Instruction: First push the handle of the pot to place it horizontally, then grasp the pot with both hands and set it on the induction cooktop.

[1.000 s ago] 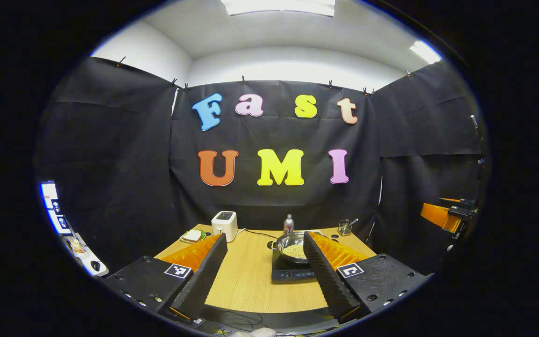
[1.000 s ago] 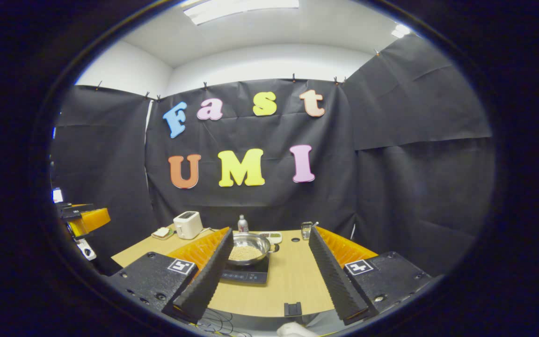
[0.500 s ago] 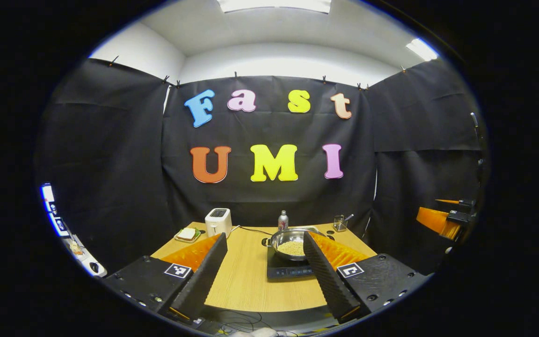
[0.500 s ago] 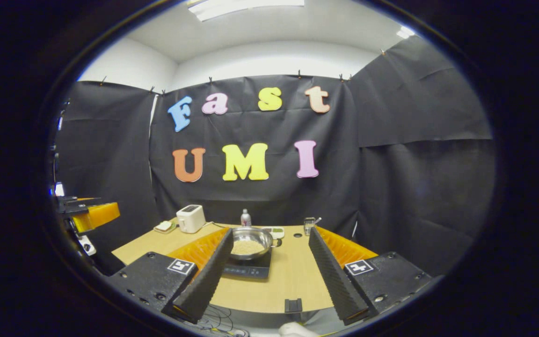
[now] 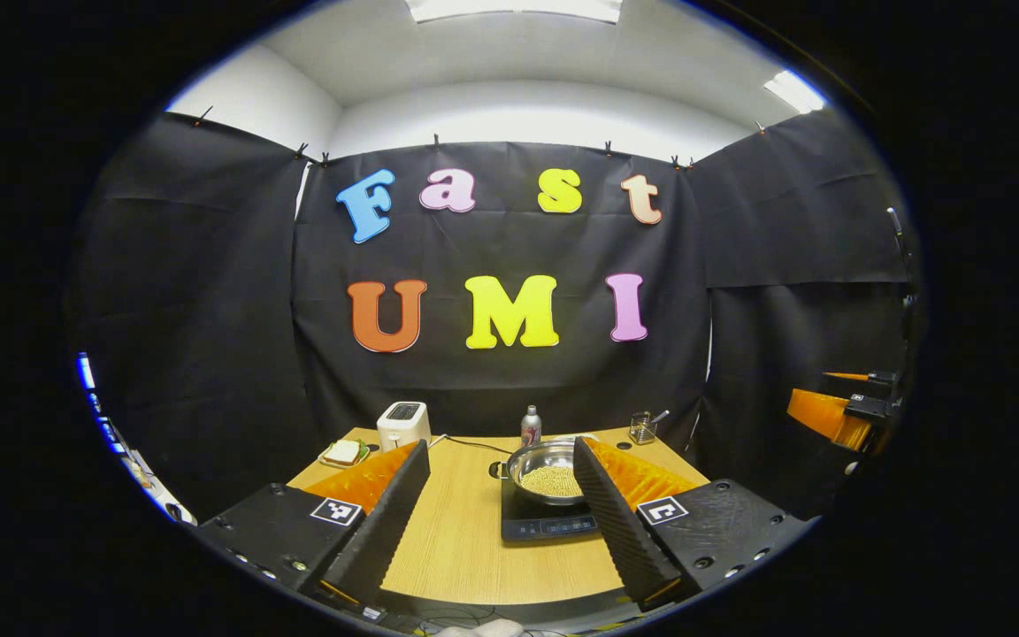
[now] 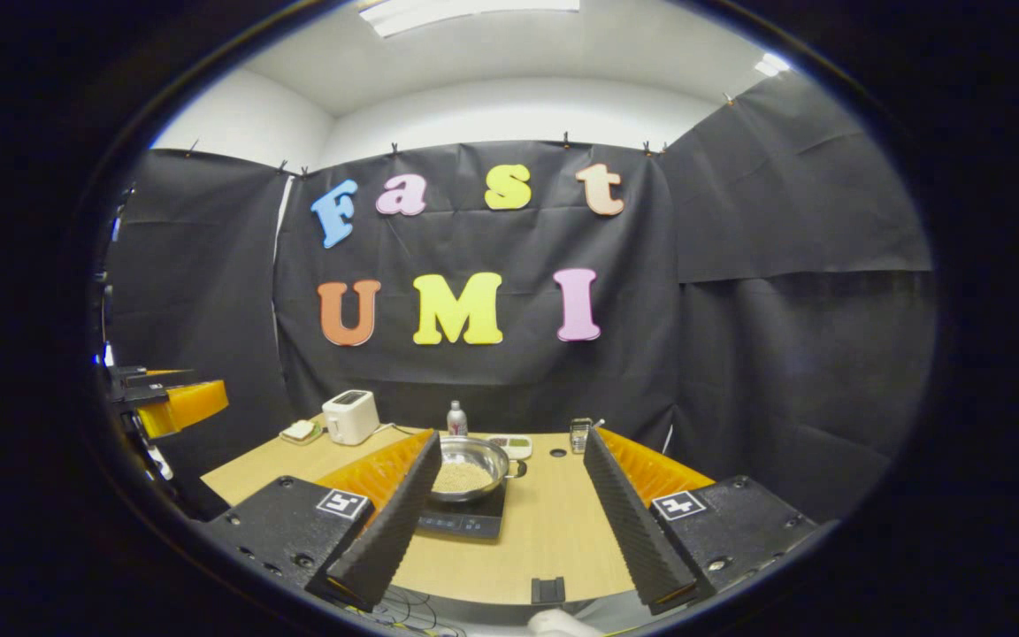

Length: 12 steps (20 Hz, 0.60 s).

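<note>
Here we hold the left claw [image 5: 501,509] released, its two fingers spread wide with nothing between them, back from the near edge of the bench [image 5: 465,540]. Our right claw [image 6: 509,509] is likewise released and empty, held off the near edge. In the right gripper view the left claw [image 6: 175,402] also appears at the far left, well apart from the bench; in the left gripper view the right claw [image 5: 832,411] sits at the far right.

Beyond the fingers, the pot [image 5: 545,467] stands upright on the induction cooktop [image 5: 545,524], holding pale grains. We see one small handle [image 5: 499,469] jutting toward the left in the left gripper view, and one handle [image 6: 518,467] jutting right in the right gripper view, so the pot's long axis through its handles runs across the bench, roughly level. The cooktop's control strip faces us; its markings are too small to read.

Farther back stand a white toaster [image 5: 402,425], a plate with a sandwich [image 5: 343,453], a small bottle [image 5: 530,425] whose label we cannot read, and a glass [image 5: 642,428] with something in it
</note>
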Each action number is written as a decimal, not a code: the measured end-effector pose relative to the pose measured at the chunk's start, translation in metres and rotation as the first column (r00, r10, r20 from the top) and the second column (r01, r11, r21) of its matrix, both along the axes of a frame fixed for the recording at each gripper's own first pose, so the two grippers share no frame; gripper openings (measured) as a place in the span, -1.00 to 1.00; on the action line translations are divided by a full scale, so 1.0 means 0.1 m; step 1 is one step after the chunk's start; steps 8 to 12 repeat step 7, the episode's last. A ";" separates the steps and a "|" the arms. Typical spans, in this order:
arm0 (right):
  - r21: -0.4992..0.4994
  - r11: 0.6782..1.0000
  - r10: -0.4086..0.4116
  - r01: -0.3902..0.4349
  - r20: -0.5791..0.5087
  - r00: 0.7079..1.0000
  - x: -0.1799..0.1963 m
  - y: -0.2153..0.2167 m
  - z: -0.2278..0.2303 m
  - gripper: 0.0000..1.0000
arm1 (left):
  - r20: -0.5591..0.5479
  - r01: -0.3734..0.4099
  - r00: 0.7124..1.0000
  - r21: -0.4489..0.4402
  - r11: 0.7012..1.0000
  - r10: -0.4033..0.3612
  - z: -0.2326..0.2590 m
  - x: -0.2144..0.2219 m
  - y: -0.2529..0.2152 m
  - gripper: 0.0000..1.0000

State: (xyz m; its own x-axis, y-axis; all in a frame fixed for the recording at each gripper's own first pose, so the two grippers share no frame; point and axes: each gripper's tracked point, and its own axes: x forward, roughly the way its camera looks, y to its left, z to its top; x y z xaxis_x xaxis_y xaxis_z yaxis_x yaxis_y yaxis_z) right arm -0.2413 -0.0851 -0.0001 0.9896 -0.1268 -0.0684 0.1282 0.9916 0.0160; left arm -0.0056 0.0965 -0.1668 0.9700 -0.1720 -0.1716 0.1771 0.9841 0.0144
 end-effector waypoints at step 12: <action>0.008 1.000 0.003 -0.003 -0.008 1.000 0.59 -0.01 -0.01 1.00 | -0.007 0.002 1.000 -0.004 1.000 -0.002 -0.09 0.52 -0.01 0.76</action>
